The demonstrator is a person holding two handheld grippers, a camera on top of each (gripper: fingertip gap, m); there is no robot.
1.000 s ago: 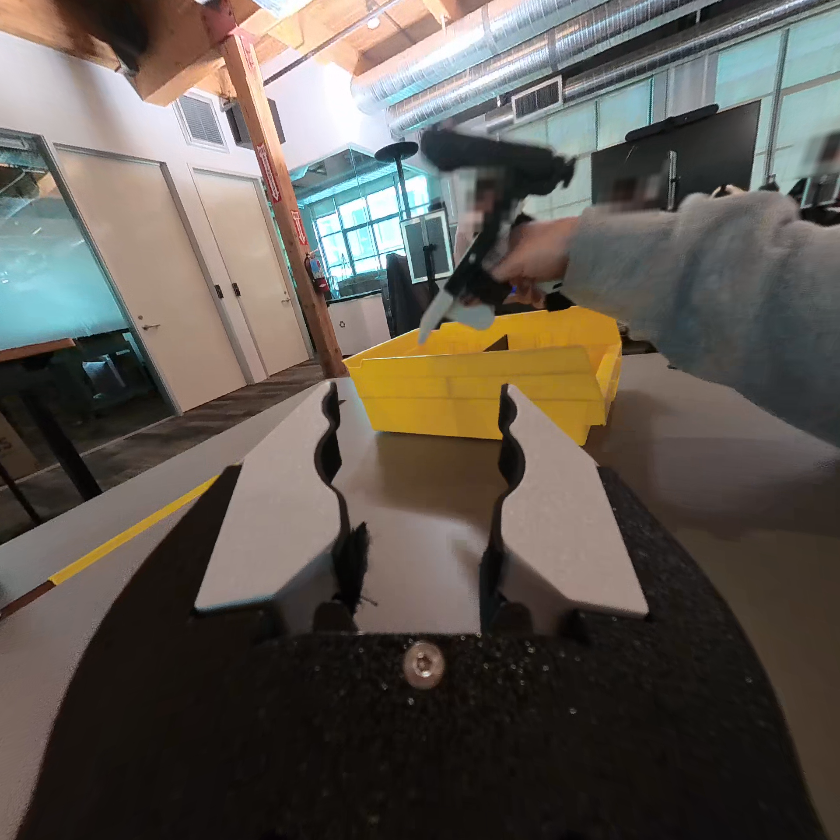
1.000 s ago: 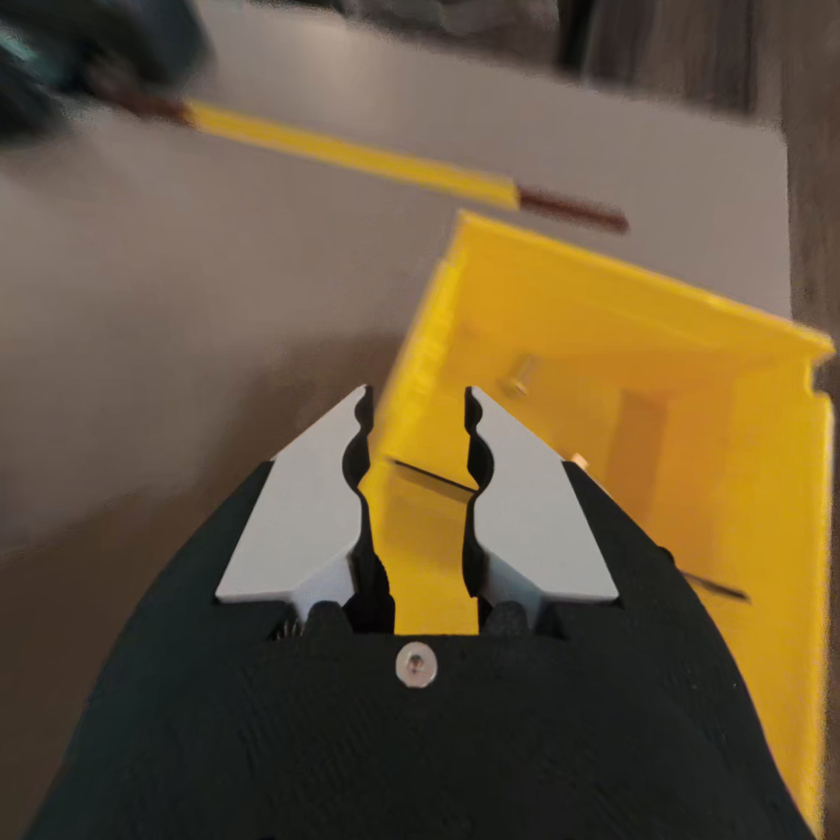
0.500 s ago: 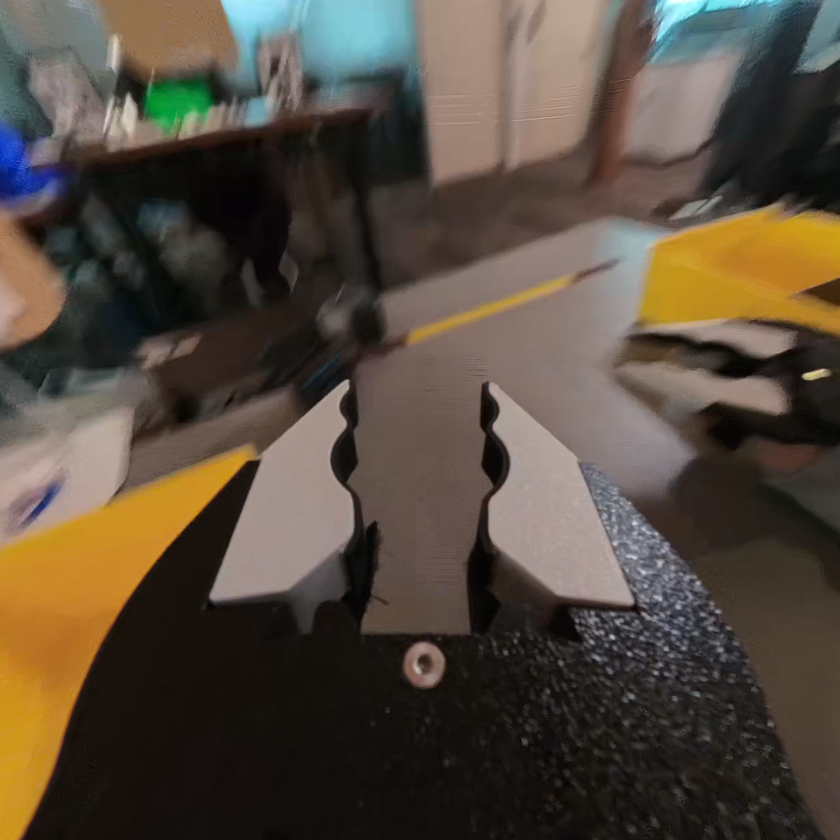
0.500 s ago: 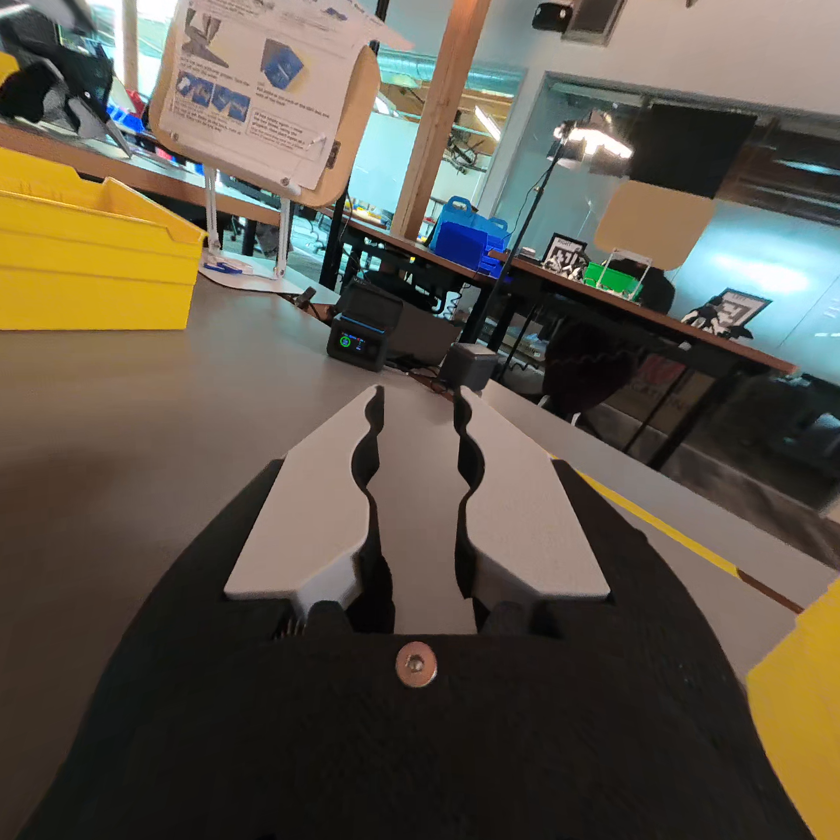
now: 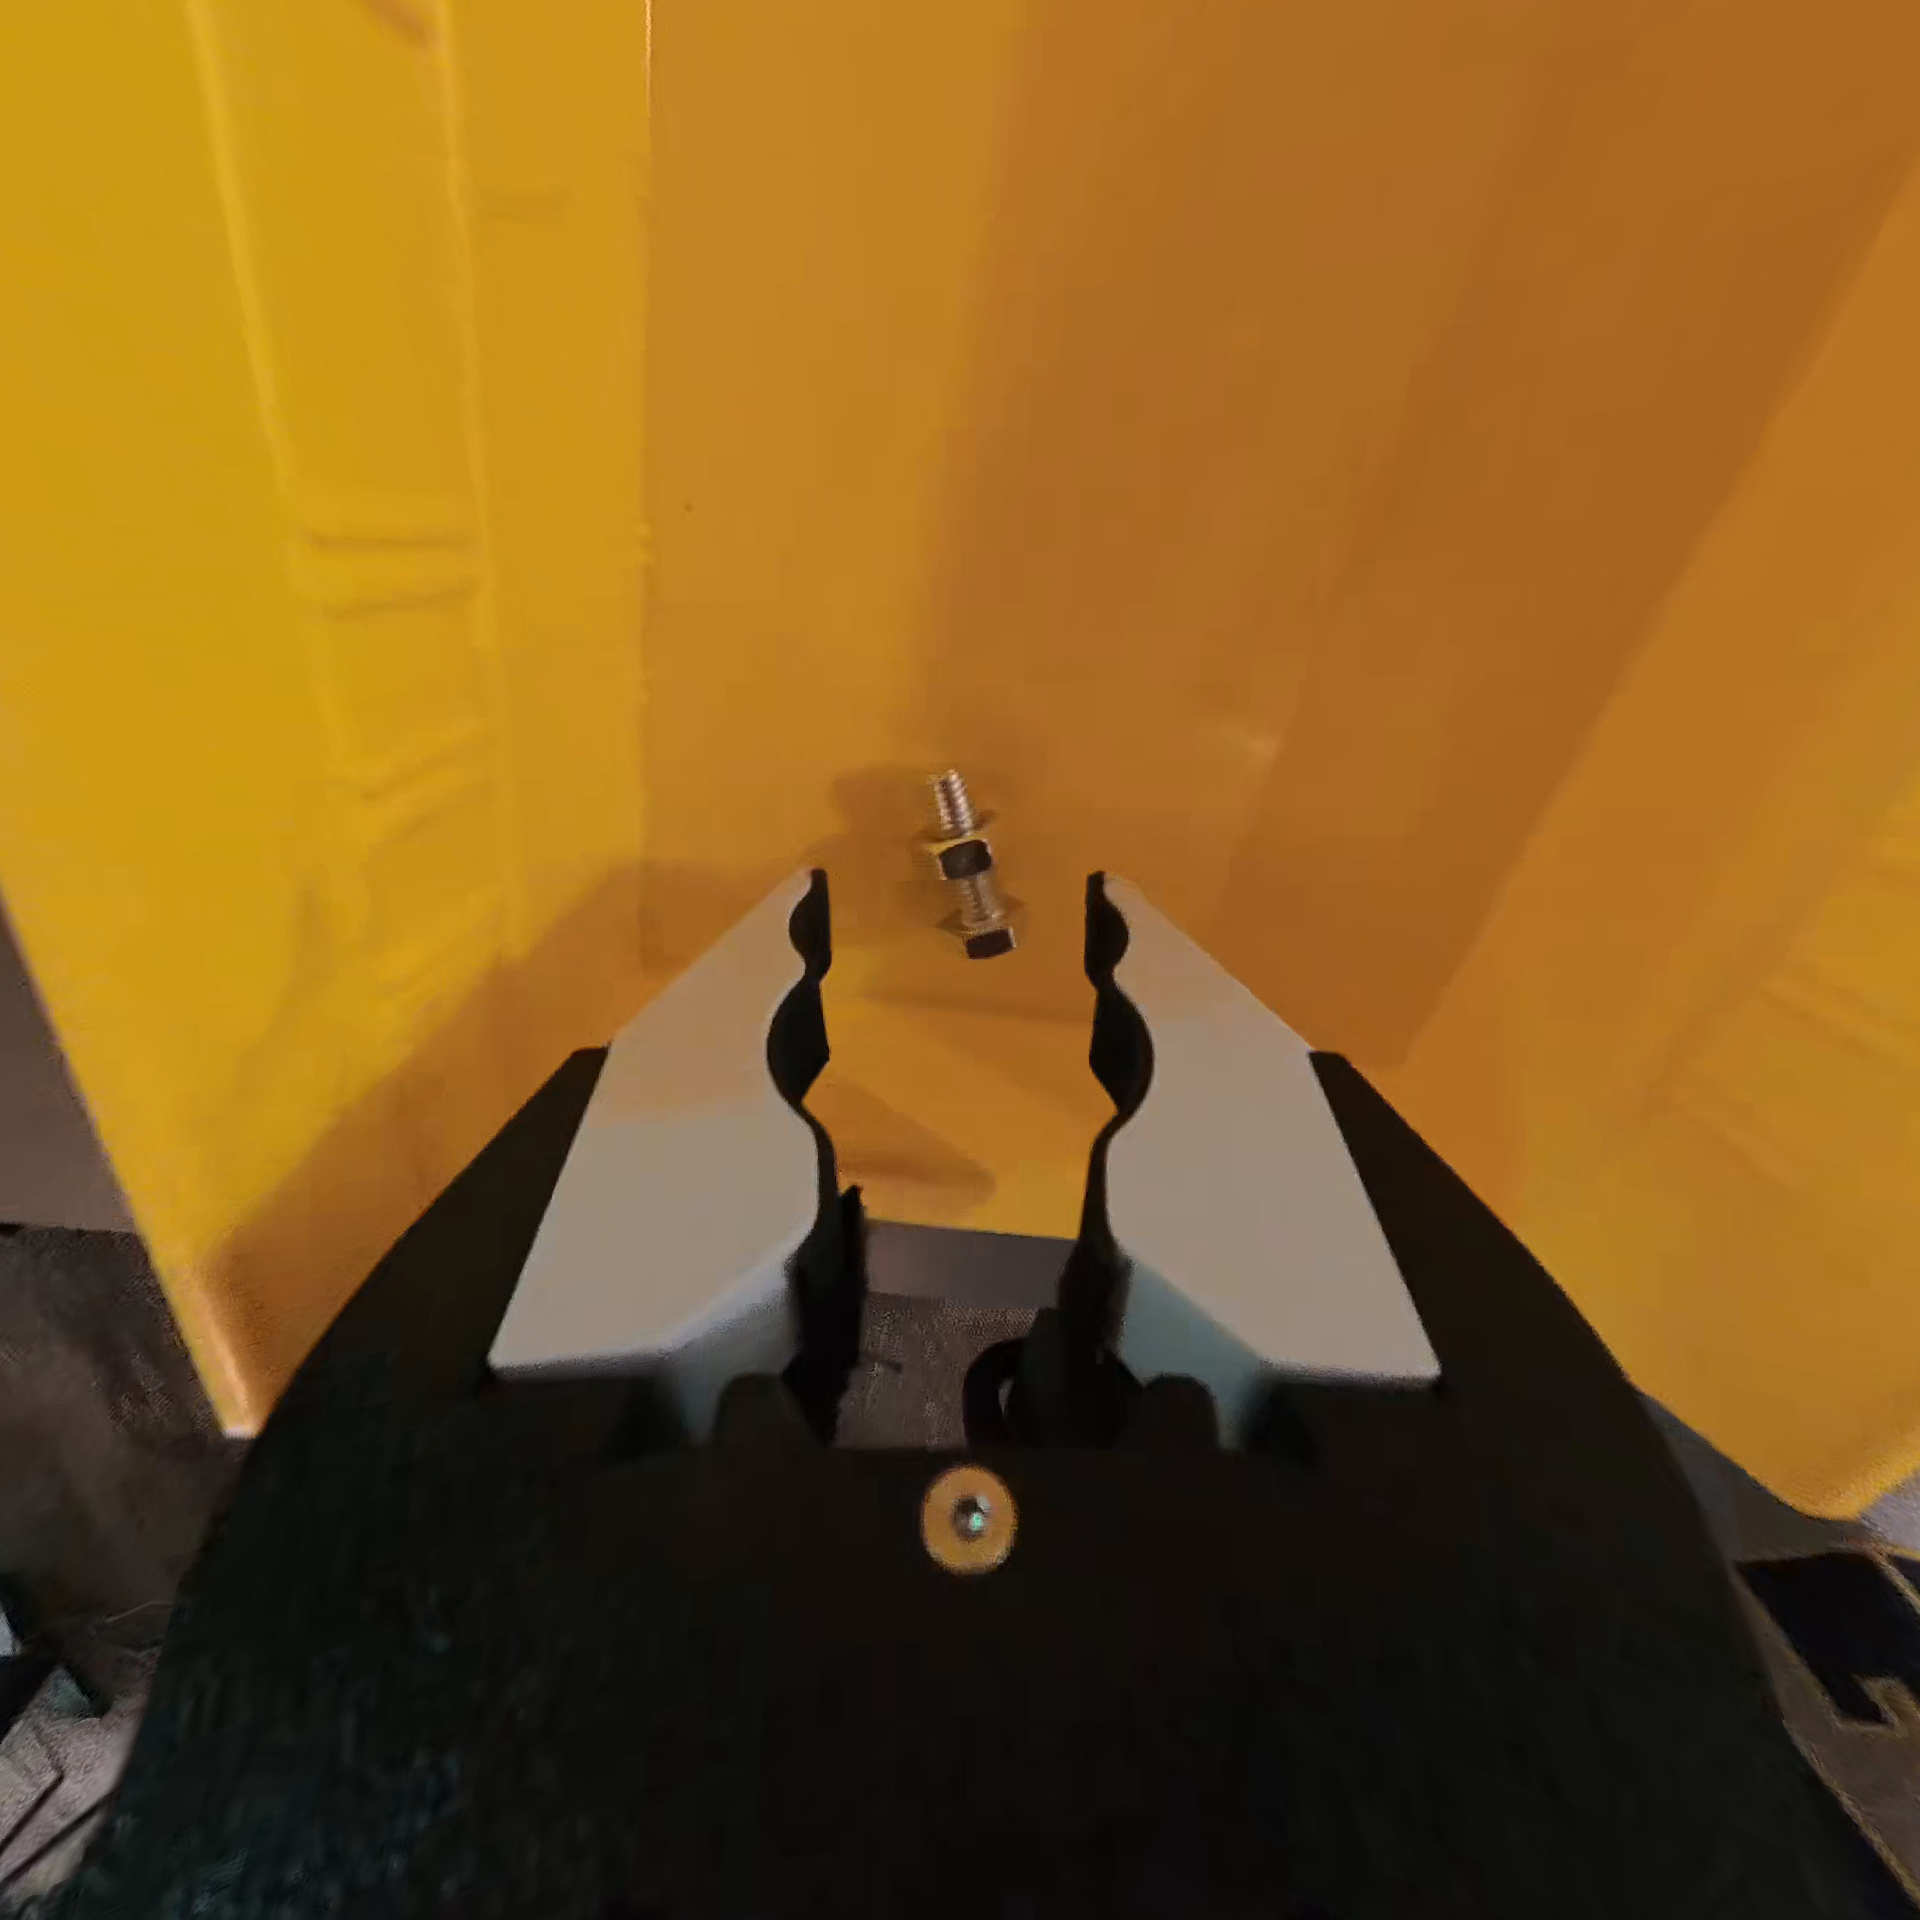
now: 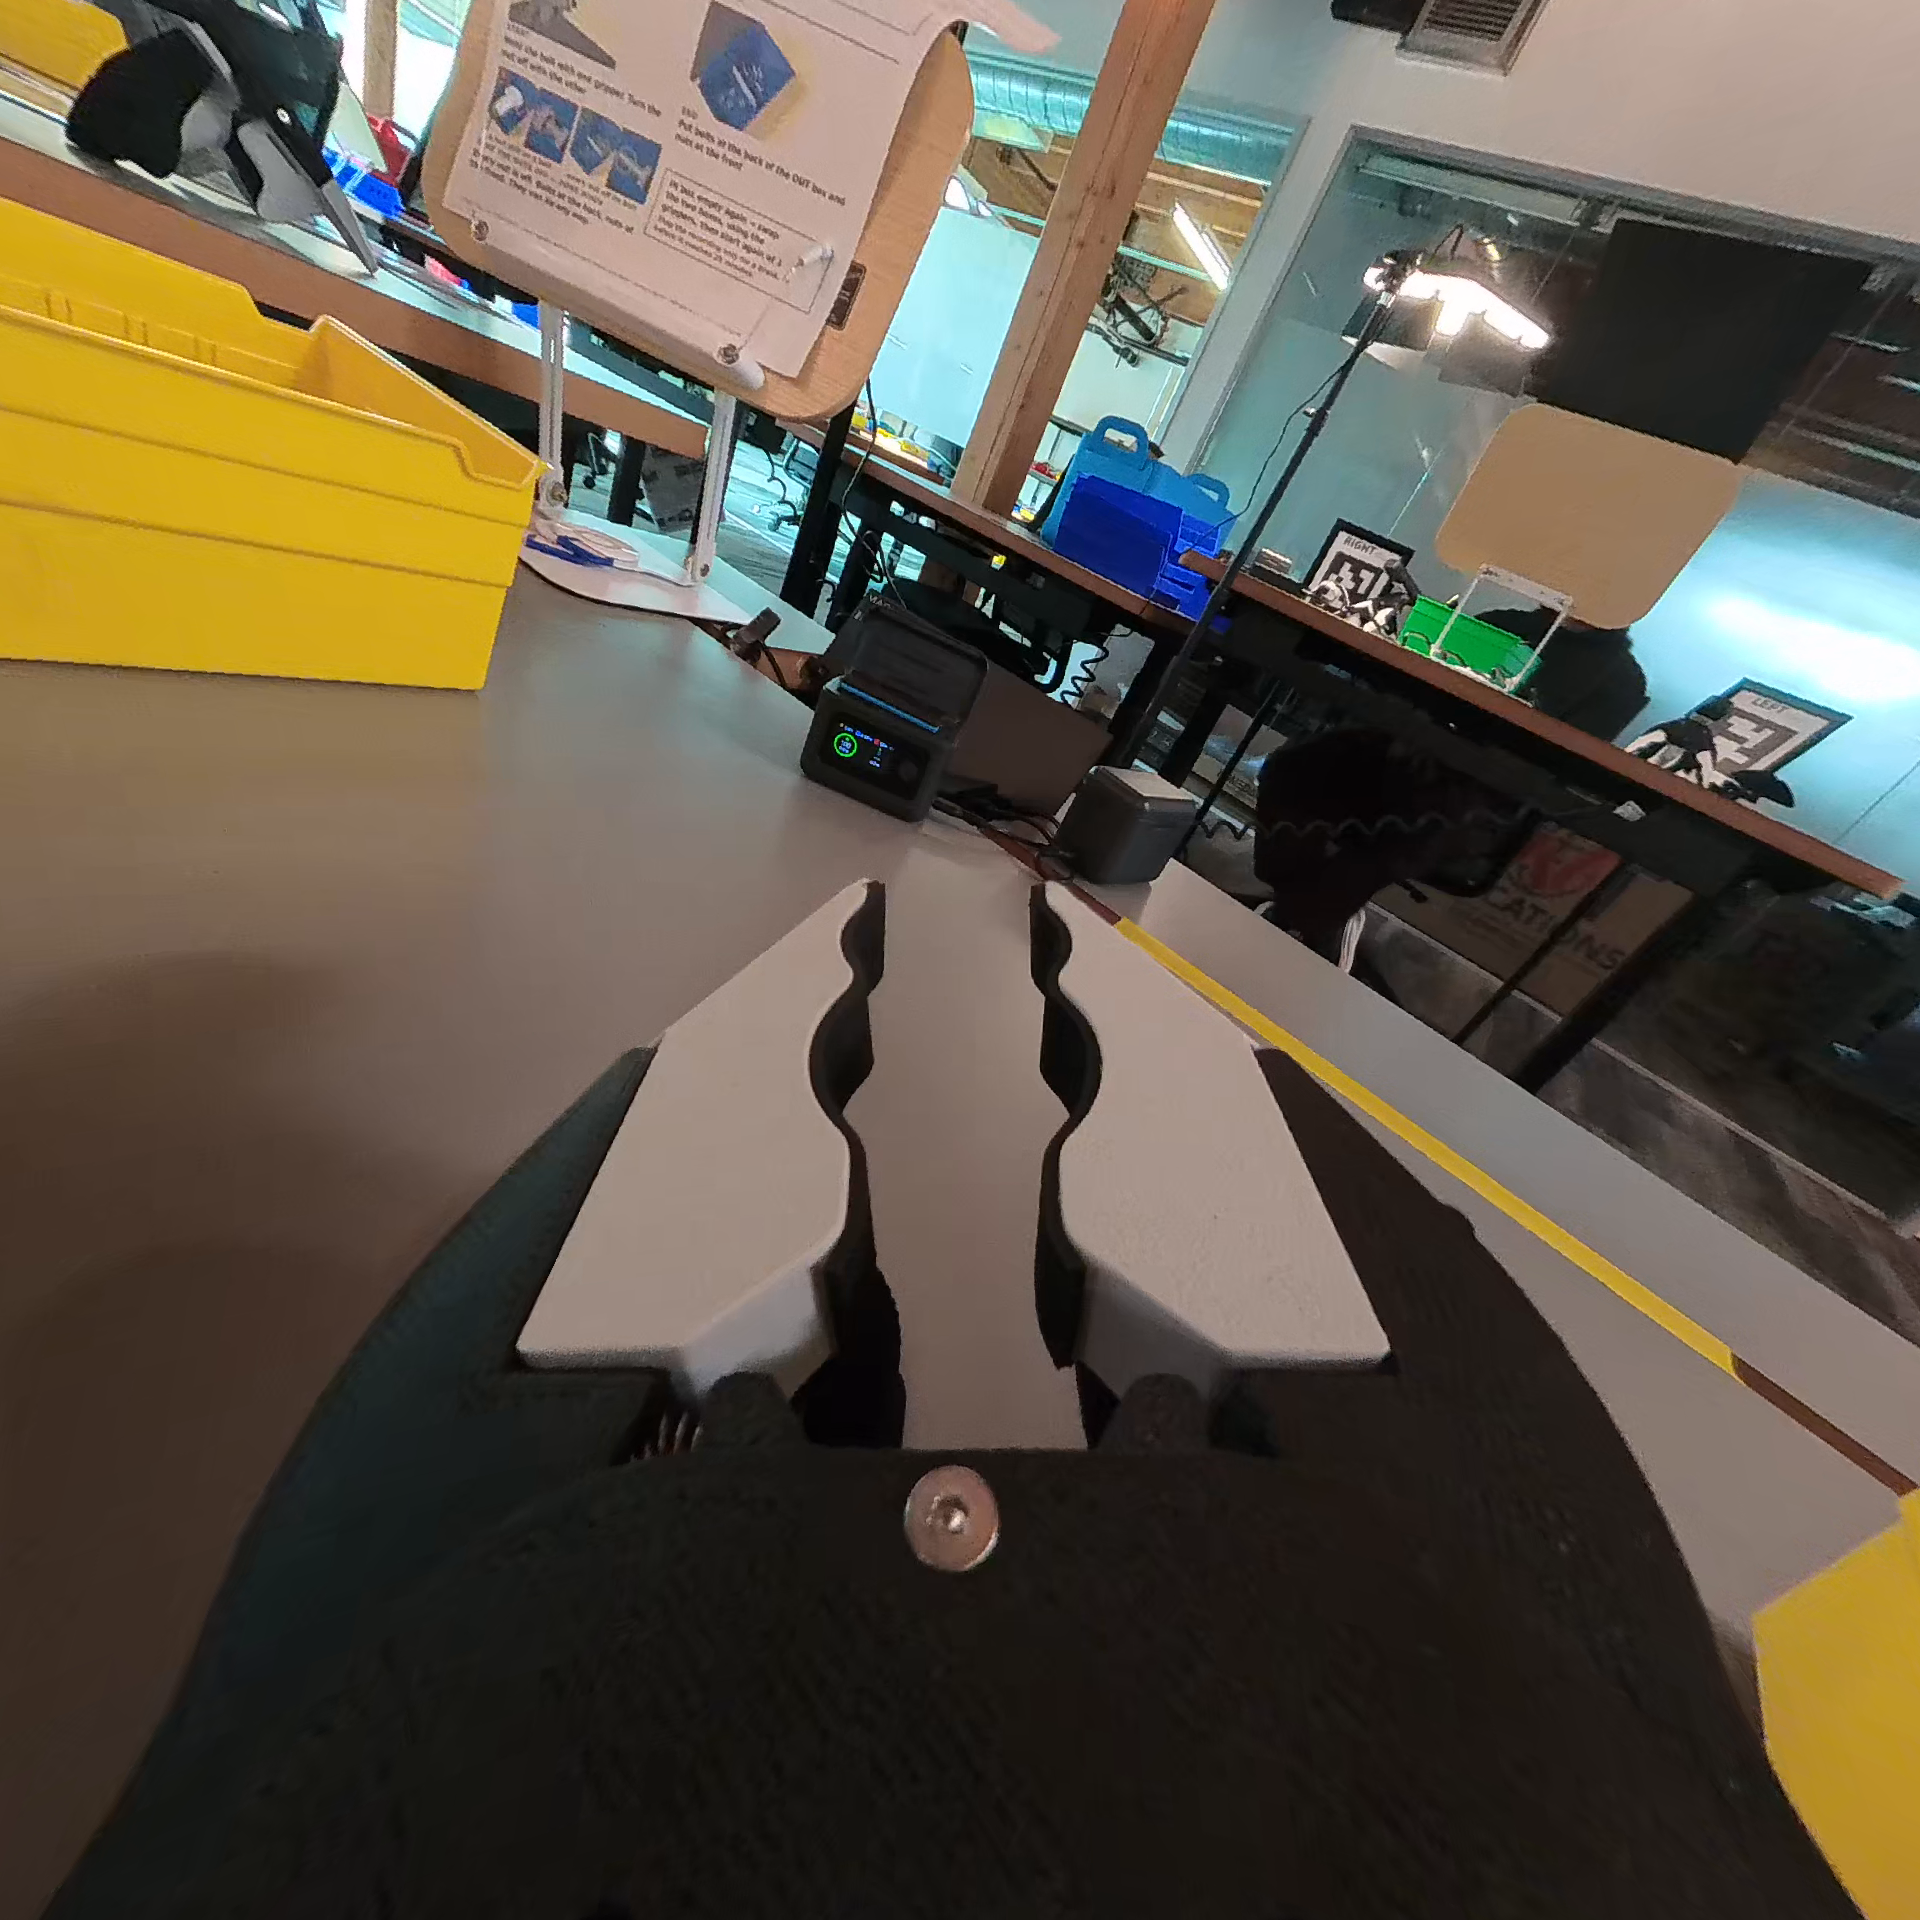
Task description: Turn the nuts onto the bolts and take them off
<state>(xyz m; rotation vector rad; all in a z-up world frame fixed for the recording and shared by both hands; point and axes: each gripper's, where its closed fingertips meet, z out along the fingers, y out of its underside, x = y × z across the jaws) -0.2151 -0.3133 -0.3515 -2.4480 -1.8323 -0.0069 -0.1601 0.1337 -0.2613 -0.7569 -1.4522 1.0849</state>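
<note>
In the left wrist view a steel bolt (image 5: pixel 977 906) with a nut (image 5: pixel 961 855) threaded on its shank lies on the floor of a yellow bin (image 5: pixel 1351 520). My left gripper (image 5: pixel 954 883) is open and empty, pointing down into the bin. Its fingertips (image 5: pixel 805 914) sit on either side of the bolt and just short of it. In the right wrist view my right gripper (image 6: pixel 956 891) is open with a narrow gap and empty. It lies low over the grey table (image 6: pixel 364 852), away from any bolt or nut.
A yellow bin (image 6: pixel 260 488) stands at the left of the right wrist view, and another bin's corner (image 6: pixel 1849 1683) shows at the bottom right. Ahead are a paper sign on a stand (image 6: pixel 675 187), a small black device (image 6: pixel 883 727), a grey box (image 6: pixel 1127 821) and yellow tape (image 6: pixel 1403 1132). The gap from one gripper's tips to the other's is roughly 45 centimeters.
My left gripper swung away from the table top and down into a yellow bin, and its jaws stand wider. My right gripper left the bin a second ago and has since barely moved.
</note>
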